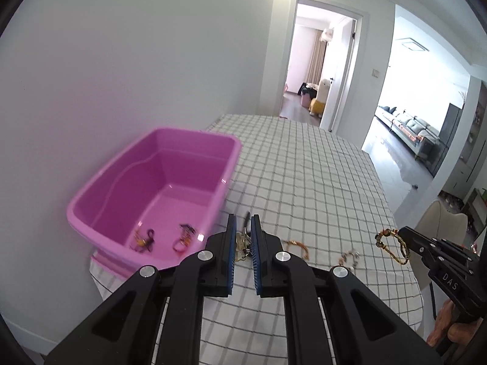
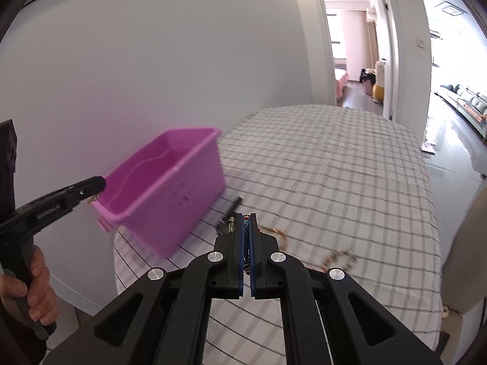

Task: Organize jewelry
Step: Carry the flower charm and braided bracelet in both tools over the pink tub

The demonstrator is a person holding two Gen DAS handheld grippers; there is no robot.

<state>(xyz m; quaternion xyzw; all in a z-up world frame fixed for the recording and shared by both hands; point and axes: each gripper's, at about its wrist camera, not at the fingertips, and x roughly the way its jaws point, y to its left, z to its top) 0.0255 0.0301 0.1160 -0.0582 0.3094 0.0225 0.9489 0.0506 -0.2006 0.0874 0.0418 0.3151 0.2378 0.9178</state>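
A pink plastic tub stands on the checked tablecloth by the wall; it also shows in the right wrist view. Two bracelets lie inside it, one dark and orange, one red and black. My left gripper is shut on a silvery piece of jewelry just right of the tub's near corner. My right gripper is shut on a gold and dark braided bracelet, held above the table. Two more bracelets lie on the cloth, one orange and one beaded.
The checked tablecloth covers the table, whose right edge drops to the floor. A chair back stands at the right. A dark slim object lies on the cloth beside the tub. The white wall runs behind the tub.
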